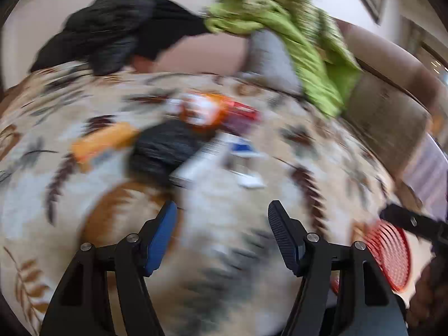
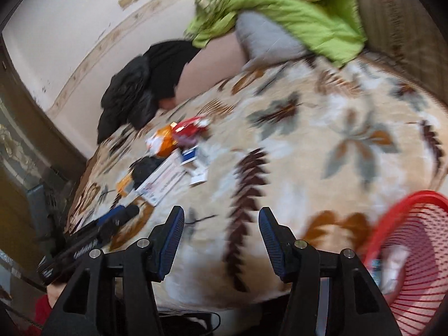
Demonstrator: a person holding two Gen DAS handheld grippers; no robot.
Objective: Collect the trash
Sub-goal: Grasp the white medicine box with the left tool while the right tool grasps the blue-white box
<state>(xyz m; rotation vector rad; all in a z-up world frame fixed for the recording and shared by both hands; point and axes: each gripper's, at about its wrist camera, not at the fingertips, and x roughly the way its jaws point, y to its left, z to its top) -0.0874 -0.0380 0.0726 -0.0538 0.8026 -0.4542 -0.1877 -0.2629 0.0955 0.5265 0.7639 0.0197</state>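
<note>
Litter pile (image 2: 170, 156) mid-bed (image 2: 294, 145), clothing (image 2: 145, 84) behind it, quilt (image 2: 280, 8) over pillow (image 2: 268, 39), basket (image 2: 414, 257) at right edge.

Motion-blurred litter pile (image 1: 207, 137), labels unreadable; red basket (image 2: 414, 254) cut off by edge.

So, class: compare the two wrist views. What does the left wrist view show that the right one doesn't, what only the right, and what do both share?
Only the left: nothing clear; its blur hides detail.
Only the right: items inside the red basket, and the left gripper beside the bed.
Both: the leaf-patterned blanket, trash pile, black garment, green blanket, and open, empty jaws.
</note>
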